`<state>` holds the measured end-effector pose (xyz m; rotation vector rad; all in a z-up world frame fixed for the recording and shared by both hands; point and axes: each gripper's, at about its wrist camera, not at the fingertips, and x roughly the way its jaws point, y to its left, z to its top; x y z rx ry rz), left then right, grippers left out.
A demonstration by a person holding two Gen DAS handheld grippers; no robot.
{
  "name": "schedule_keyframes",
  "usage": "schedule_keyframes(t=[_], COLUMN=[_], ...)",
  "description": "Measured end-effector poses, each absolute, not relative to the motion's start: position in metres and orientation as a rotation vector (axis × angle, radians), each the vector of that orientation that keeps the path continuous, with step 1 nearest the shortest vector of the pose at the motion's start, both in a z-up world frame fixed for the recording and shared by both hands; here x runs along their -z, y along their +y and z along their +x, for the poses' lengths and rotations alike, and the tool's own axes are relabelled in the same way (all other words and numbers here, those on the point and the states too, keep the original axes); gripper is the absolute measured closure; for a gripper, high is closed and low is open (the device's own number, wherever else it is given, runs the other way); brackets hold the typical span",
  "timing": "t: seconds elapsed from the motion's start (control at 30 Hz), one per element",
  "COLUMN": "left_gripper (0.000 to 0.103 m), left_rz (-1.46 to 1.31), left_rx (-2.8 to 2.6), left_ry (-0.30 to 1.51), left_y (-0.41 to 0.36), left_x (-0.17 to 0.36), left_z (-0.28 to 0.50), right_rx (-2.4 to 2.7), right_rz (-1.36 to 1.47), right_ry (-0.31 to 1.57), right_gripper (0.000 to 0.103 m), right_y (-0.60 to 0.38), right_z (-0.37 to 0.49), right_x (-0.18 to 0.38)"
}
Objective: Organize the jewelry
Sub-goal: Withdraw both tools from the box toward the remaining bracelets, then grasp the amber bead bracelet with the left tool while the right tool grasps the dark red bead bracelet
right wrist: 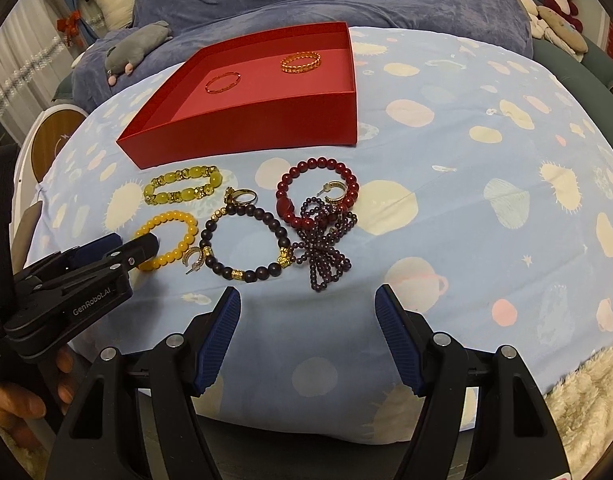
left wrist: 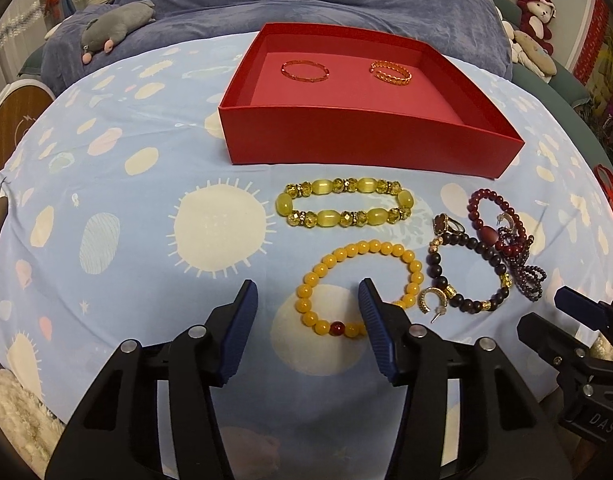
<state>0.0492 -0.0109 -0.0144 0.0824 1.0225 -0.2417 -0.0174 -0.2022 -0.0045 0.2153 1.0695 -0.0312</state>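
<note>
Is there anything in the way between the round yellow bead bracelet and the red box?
Yes. The yellow-green bracelet lies on the sheet between the yellow bead bracelet and the red box, and the box's front wall must be cleared. The left gripper is open at the bead bracelet.

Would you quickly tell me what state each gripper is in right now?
Left gripper: open, holding nothing; one finger sits over the orange bead bracelet.
Right gripper: open, holding nothing, just short of the dark bead bracelet.
</note>
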Motion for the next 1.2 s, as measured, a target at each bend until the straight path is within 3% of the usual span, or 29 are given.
schedule_keyframes(t=[0.13, 0.4, 0.87, 1.2], left_gripper=[0.056, 0.095, 0.096, 0.096], left_rz=[0.1, 0.068, 0.029, 0.029], left_rx=[0.23, 0.224, 0.237, 0.238], left_ry=[1.024, 1.02, 1.023, 1.02], left_y=[-0.015, -0.01, 0.0, -0.001], left_x=[0.015, 0.013, 0.013, 0.013], left_z=[0.051, 0.054, 0.054, 0.052], right_rx=[0.041, 0.041, 0.107, 0.126], right_rz=[0.228, 0.231, 0.258, 0.235], right_ry=[1.072, 1.072, 1.035, 1.072], right_gripper=[0.036, 0.036, 0.039, 0.065], right_y=[-0.204, -0.205, -0.229, -0.235], right_z=[-0.018, -0.017, 0.037, 0.069], right_x=[0.006, 0.005, -0.004, 0.016])
